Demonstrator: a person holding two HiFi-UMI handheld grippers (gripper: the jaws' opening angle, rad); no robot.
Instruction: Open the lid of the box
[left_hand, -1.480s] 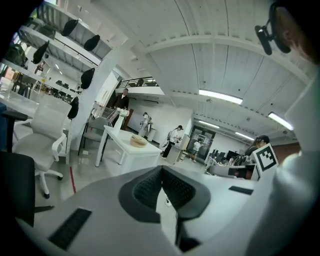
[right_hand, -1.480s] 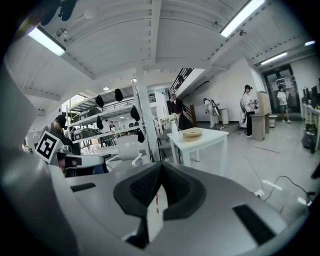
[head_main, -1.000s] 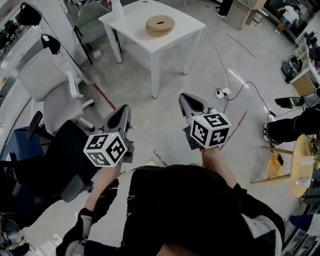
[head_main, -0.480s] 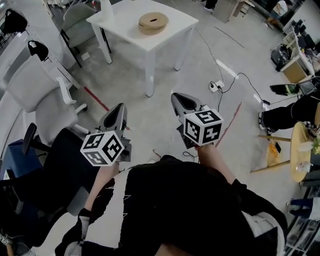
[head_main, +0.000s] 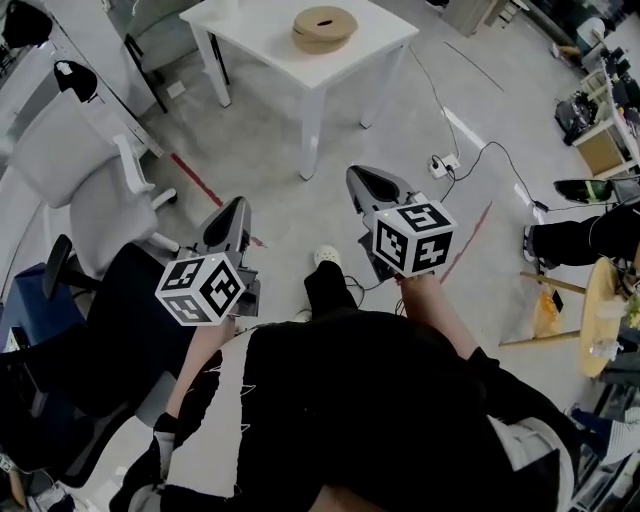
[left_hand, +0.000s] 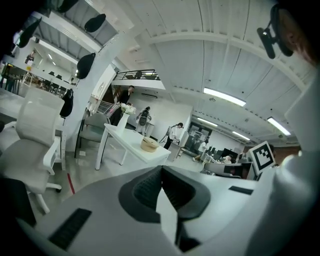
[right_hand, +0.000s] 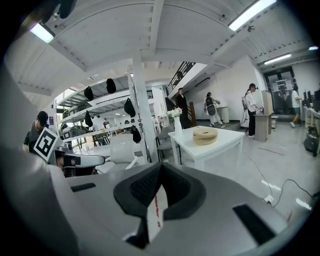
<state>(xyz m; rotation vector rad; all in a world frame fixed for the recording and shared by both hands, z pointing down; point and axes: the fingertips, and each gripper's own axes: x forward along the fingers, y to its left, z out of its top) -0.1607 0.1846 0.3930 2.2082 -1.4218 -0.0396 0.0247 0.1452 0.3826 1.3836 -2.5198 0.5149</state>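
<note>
The box (head_main: 325, 27) is round, tan and flat, its lid on, standing on a white table (head_main: 270, 30) at the top of the head view. It also shows far ahead as the tan box (left_hand: 149, 144) and as the tan box (right_hand: 205, 135) in the two gripper views. My left gripper (head_main: 232, 215) and right gripper (head_main: 362, 181) hang over the bare floor, well short of the table and pointing towards it. In the left gripper view the left gripper (left_hand: 161, 172) has its jaws together with nothing between them, and so does the right gripper (right_hand: 161, 169).
A white office chair (head_main: 90, 160) and a black chair (head_main: 95, 330) stand at the left. A power strip with cables (head_main: 445, 163) lies on the floor right of the table. A seated person's legs (head_main: 590, 240) and a round wooden table (head_main: 598, 320) are at the right.
The person has stepped forward: a leg and white shoe now show between the grippers. Both grippers stay shut and have moved with the body towards the table.
</note>
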